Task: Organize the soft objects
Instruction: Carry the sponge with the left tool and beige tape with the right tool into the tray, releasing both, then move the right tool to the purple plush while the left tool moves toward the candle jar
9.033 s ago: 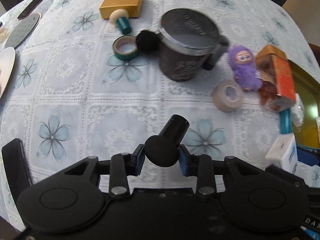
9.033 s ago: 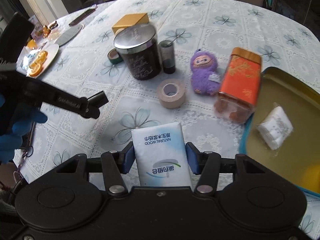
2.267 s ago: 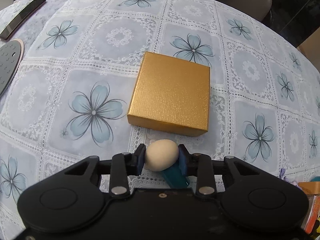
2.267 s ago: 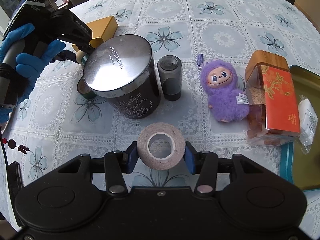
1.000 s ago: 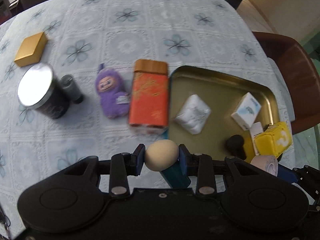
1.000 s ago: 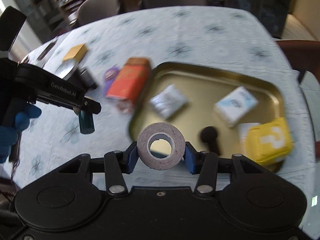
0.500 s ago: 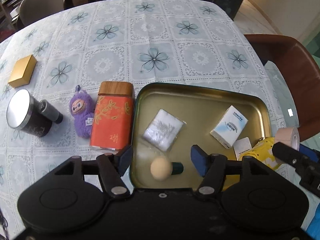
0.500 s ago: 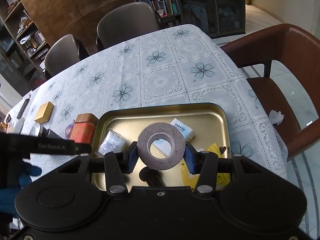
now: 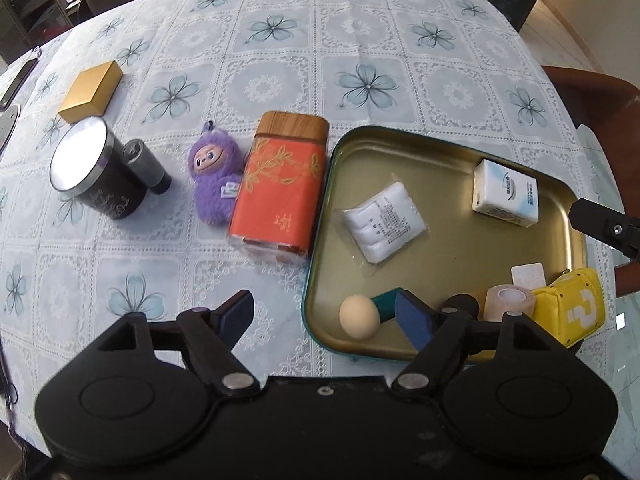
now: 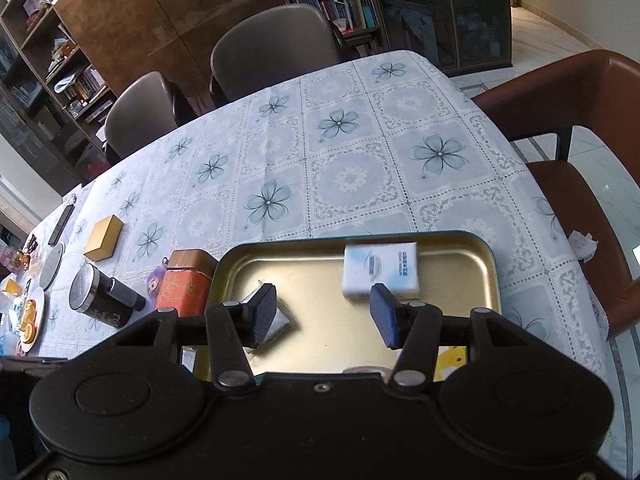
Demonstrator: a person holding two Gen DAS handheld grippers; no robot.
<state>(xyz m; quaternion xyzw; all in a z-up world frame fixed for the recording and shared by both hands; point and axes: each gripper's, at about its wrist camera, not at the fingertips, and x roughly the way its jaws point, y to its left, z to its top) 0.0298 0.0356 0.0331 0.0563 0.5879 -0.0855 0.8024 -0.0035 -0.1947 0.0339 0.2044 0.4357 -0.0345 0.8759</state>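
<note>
Purple plush toy (image 9: 214, 184) lies on the tabletop (image 9: 280, 60) between the dark cup (image 9: 94, 174) and the orange tin (image 9: 280, 188), outside the tray (image 9: 452, 258). Both my left gripper (image 9: 326, 316) and right gripper (image 10: 324, 314) have fingers wide and empty. I think it is light and squashy, so I would grasp across its body.

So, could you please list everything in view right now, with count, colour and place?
tray: 1, gold, table's right
tissue pack: 1, white-blue, in tray
wipes packet: 1, white, in tray
sponge applicator: 1, beige with teal handle, in tray
tape roll: 1, beige, in tray
cube pouch: 1, yellow, in tray
plush toy: 1, purple, on table
tin: 1, orange, beside tray
jar: 1, black
box: 1, gold
left hand-held gripper: open
right hand-held gripper: open
</note>
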